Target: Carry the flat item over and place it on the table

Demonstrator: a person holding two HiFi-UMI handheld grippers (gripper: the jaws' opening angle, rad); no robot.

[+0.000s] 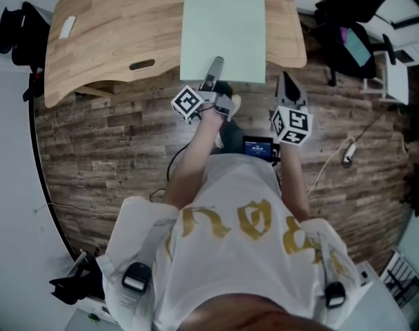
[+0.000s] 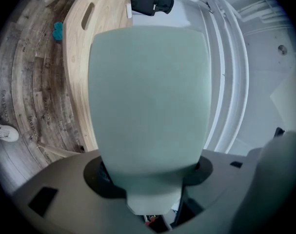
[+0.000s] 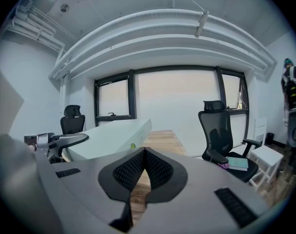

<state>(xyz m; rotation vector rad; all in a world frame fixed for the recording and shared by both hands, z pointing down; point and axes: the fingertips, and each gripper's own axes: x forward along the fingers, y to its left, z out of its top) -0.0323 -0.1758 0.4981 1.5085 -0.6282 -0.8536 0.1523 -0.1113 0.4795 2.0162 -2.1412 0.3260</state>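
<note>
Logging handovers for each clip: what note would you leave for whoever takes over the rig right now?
Left tongs: shut on the near edge of the pale green board.
Right tongs: shut, empty, off to its right.
Board: over the wooden table, near edge past the table's front; unclear whether it rests yet.
Done: board brought to the table.
Left: lay it flat, release.

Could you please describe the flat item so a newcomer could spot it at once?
Find the wooden table at the top of the head view. Over its right half is a pale green board, its near edge in the left claw. It is the only large plain rectangle; the white tag at the table's left is far smaller.
</note>
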